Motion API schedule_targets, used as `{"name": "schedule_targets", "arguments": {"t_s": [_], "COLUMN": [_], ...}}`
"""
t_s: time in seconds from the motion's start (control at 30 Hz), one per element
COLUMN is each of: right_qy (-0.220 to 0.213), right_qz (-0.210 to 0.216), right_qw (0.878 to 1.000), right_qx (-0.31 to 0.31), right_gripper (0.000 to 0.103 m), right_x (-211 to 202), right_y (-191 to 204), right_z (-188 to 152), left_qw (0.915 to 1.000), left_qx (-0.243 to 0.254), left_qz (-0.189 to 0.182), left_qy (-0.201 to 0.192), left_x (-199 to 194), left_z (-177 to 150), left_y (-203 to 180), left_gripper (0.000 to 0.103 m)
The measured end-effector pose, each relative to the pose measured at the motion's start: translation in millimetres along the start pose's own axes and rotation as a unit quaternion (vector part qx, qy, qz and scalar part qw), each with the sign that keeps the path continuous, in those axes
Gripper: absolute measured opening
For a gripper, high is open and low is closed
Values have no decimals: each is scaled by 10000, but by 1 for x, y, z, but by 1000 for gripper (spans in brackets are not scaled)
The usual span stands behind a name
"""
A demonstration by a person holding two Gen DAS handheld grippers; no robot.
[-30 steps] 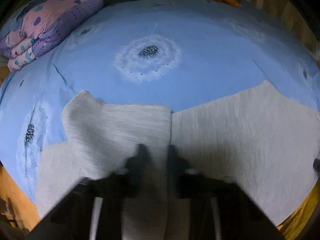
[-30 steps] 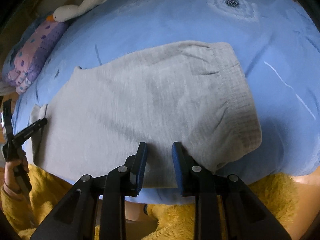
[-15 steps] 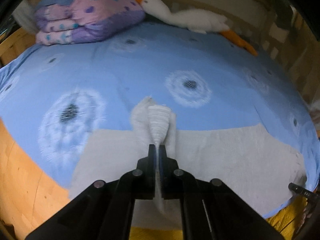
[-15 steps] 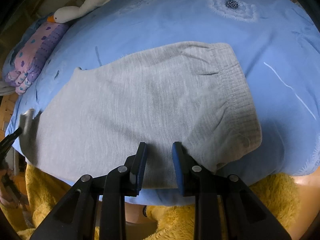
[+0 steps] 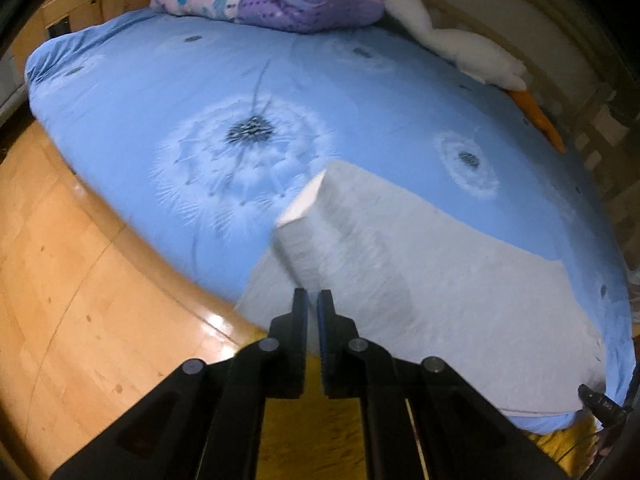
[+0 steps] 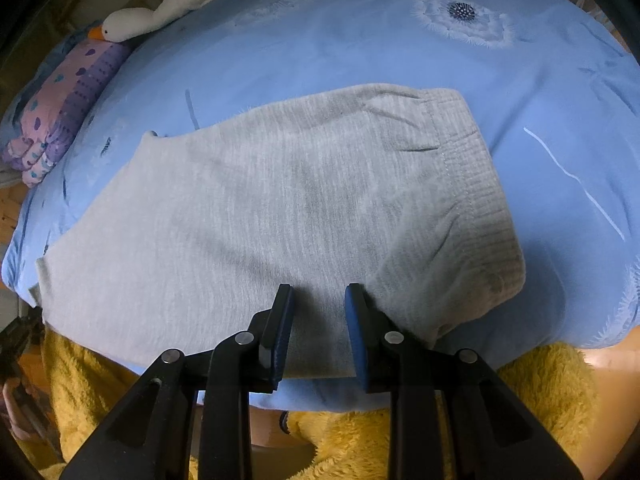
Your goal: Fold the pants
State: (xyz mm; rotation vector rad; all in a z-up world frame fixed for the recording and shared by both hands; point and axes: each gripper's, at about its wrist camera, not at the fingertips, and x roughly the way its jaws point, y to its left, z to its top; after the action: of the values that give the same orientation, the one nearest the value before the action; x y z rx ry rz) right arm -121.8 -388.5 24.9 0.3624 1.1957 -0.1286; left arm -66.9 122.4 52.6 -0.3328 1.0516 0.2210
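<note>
Between closed left gripper [image 5: 313, 300] jaws, seemingly, pants [image 5: 400, 276].

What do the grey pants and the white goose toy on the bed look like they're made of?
Grey pants: soft knit, probably cotton jersey or fleece; matte heathered surface with fine vertical ribs and a gathered elastic waistband. Goose toy: plush, likely synthetic pile over stuffing; fuzzy white body, orange beak and feet.

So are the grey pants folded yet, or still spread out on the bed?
Mid-fold. The left gripper is shut on the leg end of the grey pants, lifting it off the bed; the waistband half lies flat.
</note>
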Motion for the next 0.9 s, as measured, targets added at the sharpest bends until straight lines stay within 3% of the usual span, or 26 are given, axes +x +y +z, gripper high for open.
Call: {"name": "schedule_targets", "arguments": {"t_s": [0.13, 0.3, 0.57, 0.63, 0.67, 0.7, 0.9], "right_qy": [-24, -39, -45, -37, -37, -39, -74], "right_qz": [-31, -58, -34, -17, -9, 6, 57], "right_qw": [10000, 10000, 10000, 10000, 10000, 10000, 10000], "right_qx": [0, 14, 38, 43, 43, 45, 16], "right_gripper": [26, 26, 26, 26, 26, 26, 26], "right_x": [2, 3, 3, 4, 4, 4, 3], "right_y": [4, 8, 8, 7, 6, 5, -1], "right_z": [0, -1, -3, -2, -2, -2, -3], "left_qw": [9996, 9990, 9993, 9991, 9988, 9983, 9983], "left_qx": [-227, -325, -184, -243, -285, -325, -185], "left_qz": [-75, -273, -314, -336, -409, -471, -380], "left_qy": [-113, -130, 36, 35, -5, -64, -393], "left_x": [-13, -17, 10, 15, 15, 13, -11], "left_z": [-1, 6, 17, 19, 19, 18, 14], "left_y": [13, 17, -2, -4, -4, -3, 4], "left_gripper": [5, 34, 37, 36, 27, 4, 2]}}
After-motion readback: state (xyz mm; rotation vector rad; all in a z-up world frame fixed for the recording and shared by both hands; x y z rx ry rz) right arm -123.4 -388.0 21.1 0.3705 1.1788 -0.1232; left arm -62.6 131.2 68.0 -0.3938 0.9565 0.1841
